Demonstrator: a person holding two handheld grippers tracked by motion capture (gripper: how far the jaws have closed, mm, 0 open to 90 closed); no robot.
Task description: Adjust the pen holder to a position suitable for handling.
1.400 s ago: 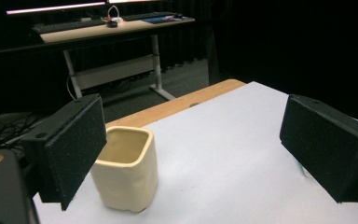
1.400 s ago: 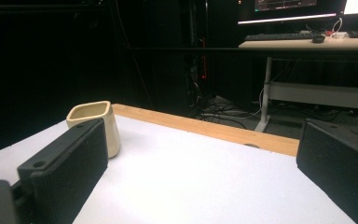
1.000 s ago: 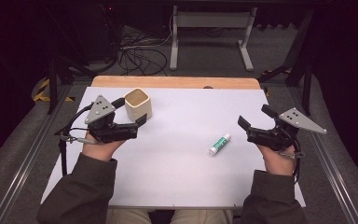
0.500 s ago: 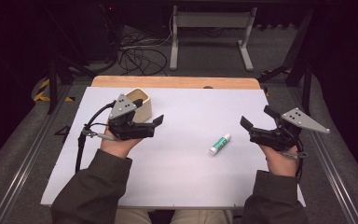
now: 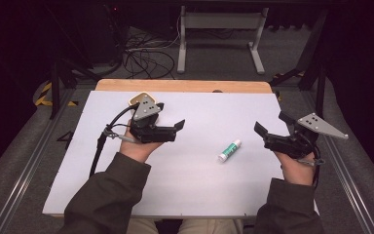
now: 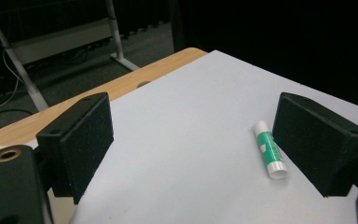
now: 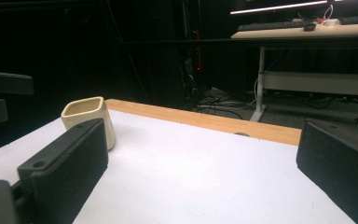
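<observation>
Left gripper (image 5: pixel 175 127): jaws spread wide, nothing between them, held above the white surface (image 5: pixel 199 185) and pointing toward the right side. In the left gripper view the glue stick (image 6: pixel 270 150) lies flat on the surface just inside the right-hand jaw, not touched. Right gripper (image 5: pixel 268 130): jaws also apart and empty, pointing left across the surface. In the high view the glue stick (image 5: pixel 229 150) sits between the two grippers, nearer the right one, white cap end toward the person. Cream cup (image 5: pixel 139 100) stands upright near the far edge, partly hidden behind the left gripper; right gripper view shows the cup (image 7: pixel 88 117) just past its left jaw. Wooden table edge (image 5: pixel 185 86) beyond the white surface.
</observation>
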